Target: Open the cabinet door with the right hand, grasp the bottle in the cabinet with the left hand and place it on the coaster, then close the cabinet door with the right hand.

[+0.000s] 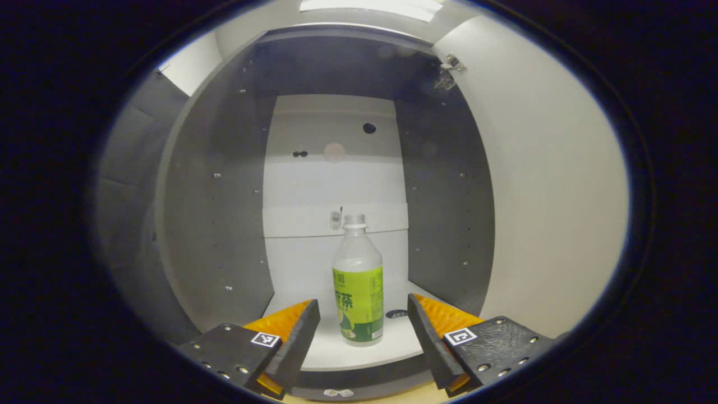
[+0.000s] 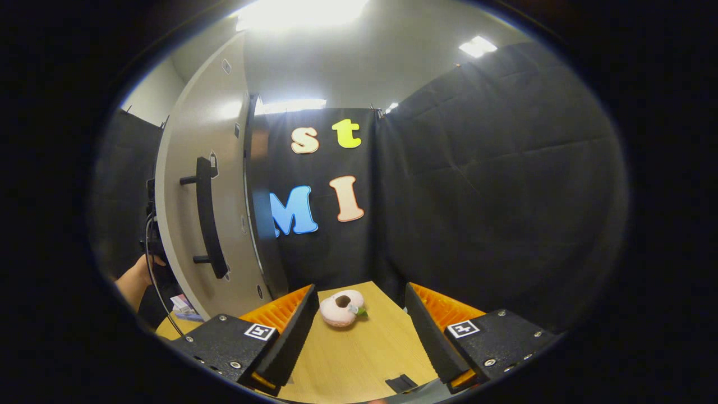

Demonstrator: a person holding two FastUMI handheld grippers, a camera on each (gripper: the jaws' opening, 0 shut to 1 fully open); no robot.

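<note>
A clear bottle (image 1: 358,280) with a green label and white cap stands upright on the white cabinet floor (image 1: 331,342), inside the open cabinet. My left gripper (image 1: 363,325) is open in front of it, its fingers either side of the bottle's base and clear of it. The pale cabinet door (image 1: 549,185) stands swung open on the right. In the right gripper view the same door (image 2: 185,213) shows its outer face with a black bar handle (image 2: 206,219). My right gripper (image 2: 359,328) is open and holds nothing, over the wooden table (image 2: 359,353).
A pink peach-shaped plush coaster (image 2: 341,308) lies on the table beyond the right fingers. A small black piece (image 2: 401,384) sits at the table's near edge. A hand (image 2: 137,278) shows at the far left behind the door. Dark grey cabinet walls (image 1: 224,213) flank the bottle.
</note>
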